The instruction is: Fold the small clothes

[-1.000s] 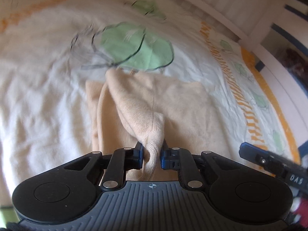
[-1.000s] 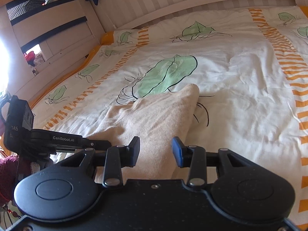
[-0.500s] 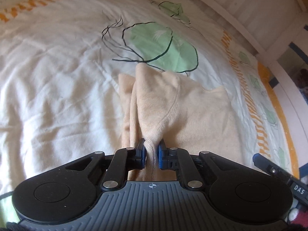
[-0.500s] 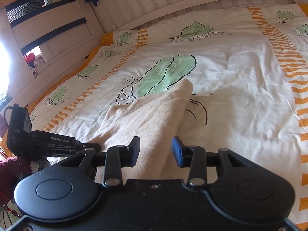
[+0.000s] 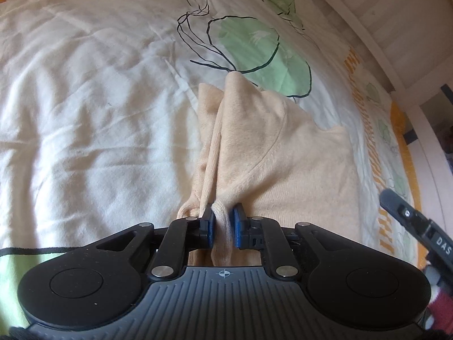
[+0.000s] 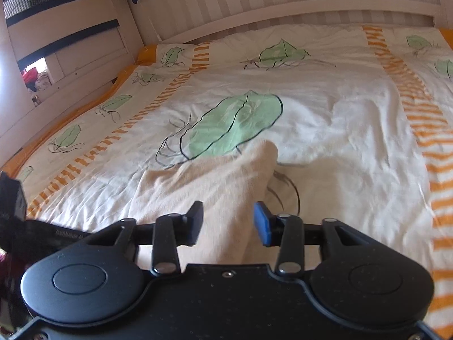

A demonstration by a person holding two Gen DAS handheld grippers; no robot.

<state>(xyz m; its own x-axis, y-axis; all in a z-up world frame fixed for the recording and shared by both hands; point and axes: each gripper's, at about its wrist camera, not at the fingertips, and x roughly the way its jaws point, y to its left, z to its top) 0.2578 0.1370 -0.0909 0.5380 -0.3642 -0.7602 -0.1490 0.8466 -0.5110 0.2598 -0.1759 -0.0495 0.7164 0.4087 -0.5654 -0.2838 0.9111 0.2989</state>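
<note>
A small peach garment (image 5: 297,164) lies on the bedcover, with one edge pulled up into a ridge. My left gripper (image 5: 222,226) is shut on a bunched hem of that garment. In the right wrist view the same garment (image 6: 220,187) runs toward me under my right gripper (image 6: 228,221). The right jaws are opening, and cloth lies between and below them without either pad pressing on it. Part of the right gripper (image 5: 410,221) shows at the right edge of the left wrist view.
The white bedcover (image 6: 339,119) has green leaf prints and orange striped bands. A white slatted bed rail (image 6: 283,8) runs along the far side, and a headboard with dark bars (image 6: 70,34) stands at the left. The left gripper's body (image 6: 17,206) sits at the left edge.
The left gripper has rolled and sunk with the hem still in it, so the raised fold lies flatter. The right gripper's jaws stand wider and it has drawn back a little.
</note>
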